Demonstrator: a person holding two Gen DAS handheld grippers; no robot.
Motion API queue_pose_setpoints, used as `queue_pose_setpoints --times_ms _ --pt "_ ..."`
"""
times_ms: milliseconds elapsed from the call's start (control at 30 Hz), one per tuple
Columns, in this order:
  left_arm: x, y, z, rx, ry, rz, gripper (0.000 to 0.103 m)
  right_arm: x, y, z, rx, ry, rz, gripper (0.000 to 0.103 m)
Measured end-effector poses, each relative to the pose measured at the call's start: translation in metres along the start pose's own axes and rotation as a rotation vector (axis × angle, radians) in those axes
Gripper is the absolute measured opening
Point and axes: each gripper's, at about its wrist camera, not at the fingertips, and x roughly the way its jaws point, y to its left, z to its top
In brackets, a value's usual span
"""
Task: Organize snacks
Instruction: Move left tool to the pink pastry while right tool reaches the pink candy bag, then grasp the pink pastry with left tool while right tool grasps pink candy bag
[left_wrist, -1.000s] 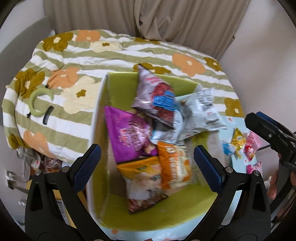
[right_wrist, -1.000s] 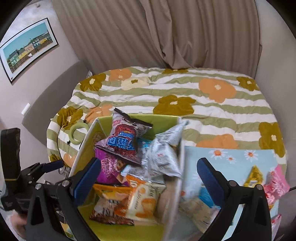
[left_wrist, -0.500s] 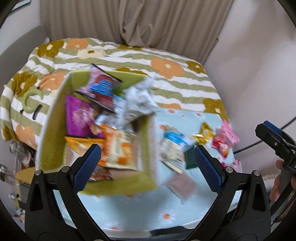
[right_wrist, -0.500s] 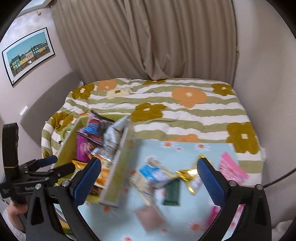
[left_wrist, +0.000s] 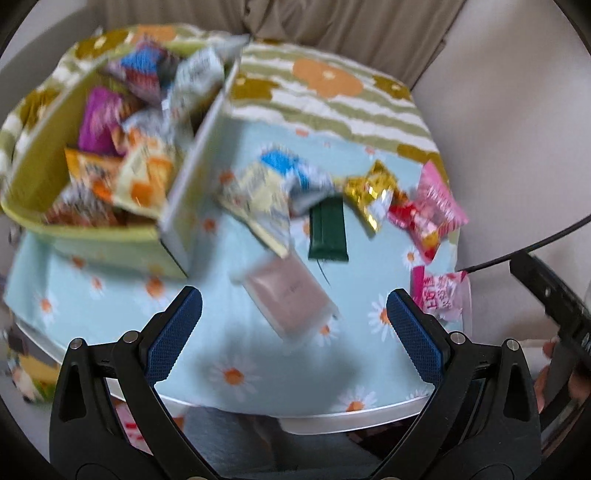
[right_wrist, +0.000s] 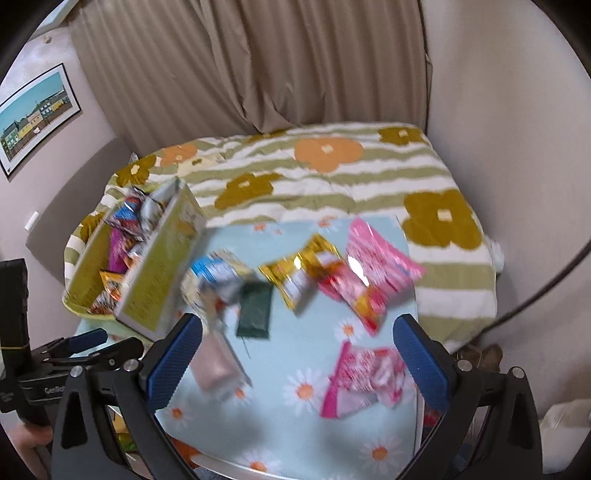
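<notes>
While both the left gripper (left_wrist: 293, 325) and right gripper (right_wrist: 297, 350) hang empty with jaws spread wide, loose snacks (left_wrist: 364, 195) lie scattered on the daisy cloth (left_wrist: 229, 354) right of the packet-filled green box (left_wrist: 92, 240)

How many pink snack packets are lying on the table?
3 on the daisy tablecloth: a pink packet farthest back, a red-and-pink one overlapping it in front, and another pink packet nearest the right gripper. Blur may hide more.
</notes>
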Motion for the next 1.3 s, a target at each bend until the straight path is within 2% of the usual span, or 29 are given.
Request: queue_pose_setpoints --times_ms 200,400,700,900,967,1133,1300 --pt "0.05 0.002 -0.022 -0.085 0.031 0.057 0.1 0.026 -0.023 -0.039 -0.003 0.022 -0.066 0.103" --pt "0.096 0.002 -0.024 -0.126 0.064 0.088 0.1 0.053 -0.033 -0.071 -0.027 0.019 -0.124 0.103" --pt "0.139 -0.002 -0.017 -0.093 0.101 0.176 0.1 0.076 -0.037 -0.084 -0.07 0.025 -0.216 0.103" --pt "0.148 -0.004 -0.014 -0.044 0.109 0.203 0.099 0.085 -0.041 -0.083 -0.07 0.046 -0.216 0.103" --pt "0.15 -0.008 -0.012 -0.03 0.107 0.197 0.096 0.088 -0.04 -0.082 -0.078 0.048 -0.215 0.103" --pt "0.151 -0.016 -0.007 0.029 0.106 0.226 0.075 0.098 -0.034 -0.08 -0.102 0.069 -0.206 0.103" --pt "0.148 -0.012 -0.006 0.064 0.111 0.212 0.066 0.109 -0.031 -0.081 -0.118 0.089 -0.215 0.103"
